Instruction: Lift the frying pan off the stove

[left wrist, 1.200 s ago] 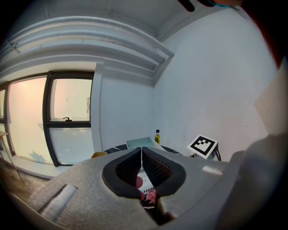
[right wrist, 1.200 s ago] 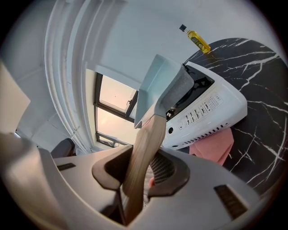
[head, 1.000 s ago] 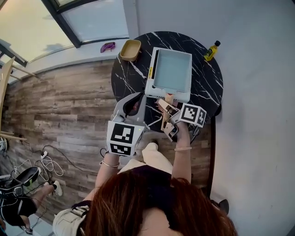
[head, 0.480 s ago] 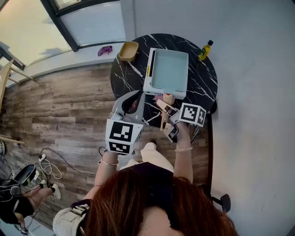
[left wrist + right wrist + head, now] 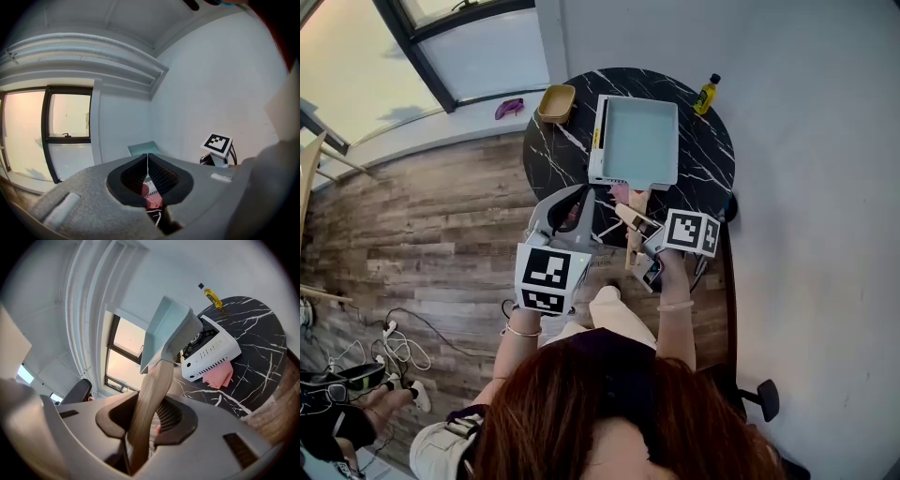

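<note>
The right gripper [image 5: 150, 416] has its fingers clamped on the wooden handle [image 5: 151, 394] of the pale blue square frying pan [image 5: 166, 331]. The pan hangs in the air, clear of the white portable stove [image 5: 211, 352], and its burner is uncovered below. From overhead the pan sits right over the stove. The stove stands on the round black marble surface [image 5: 712, 159], with a pink cloth [image 5: 219, 376] sticking out from under its near edge. The left gripper [image 5: 148, 164] is off to the side, fingers pressed together on nothing. A yellow oil bottle [image 5: 705, 94] stands at the surface's far edge, and a yellow bowl [image 5: 556, 103] sits at its left rim.
</note>
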Tool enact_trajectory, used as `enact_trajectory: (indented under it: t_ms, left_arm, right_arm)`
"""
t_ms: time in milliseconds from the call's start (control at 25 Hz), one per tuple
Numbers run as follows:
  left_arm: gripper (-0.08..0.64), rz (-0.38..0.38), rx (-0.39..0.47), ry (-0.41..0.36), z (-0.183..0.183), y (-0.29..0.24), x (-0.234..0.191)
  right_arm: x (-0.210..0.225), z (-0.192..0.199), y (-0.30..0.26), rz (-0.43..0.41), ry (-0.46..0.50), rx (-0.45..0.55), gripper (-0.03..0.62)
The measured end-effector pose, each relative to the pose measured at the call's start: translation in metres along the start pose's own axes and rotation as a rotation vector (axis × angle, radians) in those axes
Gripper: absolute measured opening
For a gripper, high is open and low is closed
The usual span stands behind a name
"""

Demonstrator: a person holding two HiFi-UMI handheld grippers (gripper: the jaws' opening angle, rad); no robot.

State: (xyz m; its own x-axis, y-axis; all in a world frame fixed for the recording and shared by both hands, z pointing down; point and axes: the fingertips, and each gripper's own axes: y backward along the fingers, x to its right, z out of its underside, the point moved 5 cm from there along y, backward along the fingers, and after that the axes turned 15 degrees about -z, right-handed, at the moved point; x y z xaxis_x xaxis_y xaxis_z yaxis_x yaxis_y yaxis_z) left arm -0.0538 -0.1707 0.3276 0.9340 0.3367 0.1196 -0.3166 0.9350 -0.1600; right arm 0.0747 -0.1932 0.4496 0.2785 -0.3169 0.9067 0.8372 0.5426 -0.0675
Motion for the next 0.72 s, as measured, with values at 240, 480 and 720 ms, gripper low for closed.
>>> enact_trajectory:
  t_ms: [240, 480, 720]
  left_arm:
    - [0.014, 0.008, -0.003, -0.004, 0.007, 0.022, 0.007]
    - [0.014, 0.005, 0.002, -0.008, 0.008, 0.040, 0.007]
    - [0.014, 0.009, 0.028, -0.007, 0.003, 0.059, 0.012]
  right_arm:
    - [-0.015, 0.017, 0.014, -0.004, 0.011, 0.013, 0.123]
    - [-0.034, 0.031, 0.025, -0.010, 0.025, 0.026, 0.124]
    - [-0.052, 0.046, 0.036, -0.013, 0.047, 0.030, 0.123]
